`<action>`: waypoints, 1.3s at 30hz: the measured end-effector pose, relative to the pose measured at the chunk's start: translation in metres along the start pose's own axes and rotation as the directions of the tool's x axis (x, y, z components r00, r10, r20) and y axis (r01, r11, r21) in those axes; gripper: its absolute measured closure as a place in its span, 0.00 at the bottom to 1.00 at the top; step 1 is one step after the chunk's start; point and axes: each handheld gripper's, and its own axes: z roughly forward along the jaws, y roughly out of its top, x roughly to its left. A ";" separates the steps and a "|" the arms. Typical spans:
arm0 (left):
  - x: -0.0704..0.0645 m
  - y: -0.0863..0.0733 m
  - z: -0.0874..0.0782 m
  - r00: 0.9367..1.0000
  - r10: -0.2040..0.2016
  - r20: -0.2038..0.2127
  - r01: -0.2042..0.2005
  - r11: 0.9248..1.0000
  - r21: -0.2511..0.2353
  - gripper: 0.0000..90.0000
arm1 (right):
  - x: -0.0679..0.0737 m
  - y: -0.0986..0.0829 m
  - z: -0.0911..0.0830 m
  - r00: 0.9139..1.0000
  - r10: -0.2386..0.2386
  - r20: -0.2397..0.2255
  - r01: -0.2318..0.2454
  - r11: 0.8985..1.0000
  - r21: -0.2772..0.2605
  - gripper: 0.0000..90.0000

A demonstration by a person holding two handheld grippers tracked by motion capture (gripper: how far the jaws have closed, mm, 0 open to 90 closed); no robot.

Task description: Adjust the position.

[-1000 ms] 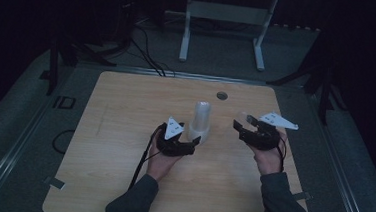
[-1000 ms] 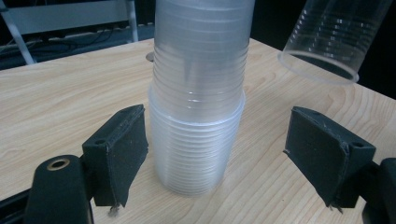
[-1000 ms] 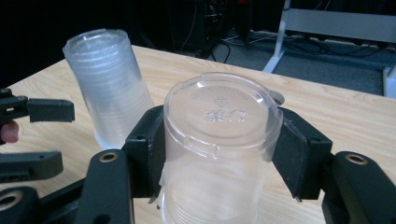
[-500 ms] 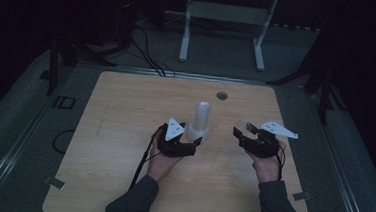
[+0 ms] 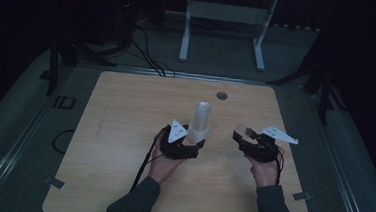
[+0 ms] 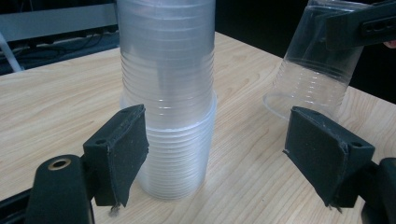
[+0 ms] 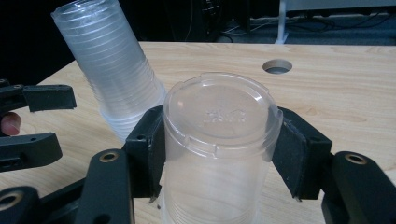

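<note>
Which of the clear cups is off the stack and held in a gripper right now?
The single cup, upside down, clamped between the right gripper's jaws. The rest stay nested in the stack standing on the table, between the open left gripper's jaws.

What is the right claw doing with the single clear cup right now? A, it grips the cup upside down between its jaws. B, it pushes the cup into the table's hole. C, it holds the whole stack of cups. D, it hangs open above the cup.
A: in the right gripper view the right claw has both jaws pressed against the single clear cup, whose base faces up, apart from the stack of cups.
</note>
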 end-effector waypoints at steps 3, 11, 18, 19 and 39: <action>-0.001 0.000 0.000 1.000 0.001 0.003 -0.001 1.000 0.000 0.23 | -0.002 -0.002 0.000 0.999 0.034 -0.027 -0.034 0.999 -0.003 0.45; -0.003 0.002 -0.001 1.000 0.013 0.012 -0.013 1.000 -0.002 0.23 | -0.003 -0.007 0.002 0.997 0.066 -0.040 -0.067 0.998 0.001 0.45; -0.006 0.004 0.000 1.000 0.022 0.019 -0.022 1.000 -0.003 0.23 | -0.003 -0.010 0.003 0.996 0.085 -0.040 -0.085 0.996 -0.006 0.46; -0.006 0.004 0.000 1.000 0.023 0.021 -0.023 1.000 -0.003 0.23 | -0.003 -0.011 0.003 0.995 0.088 -0.040 -0.088 0.996 -0.009 0.46; -0.017 0.009 0.005 0.997 0.041 0.062 -0.042 0.999 0.004 0.23 | -0.016 -0.021 -0.005 0.961 0.268 -0.066 -0.272 0.960 -0.071 0.46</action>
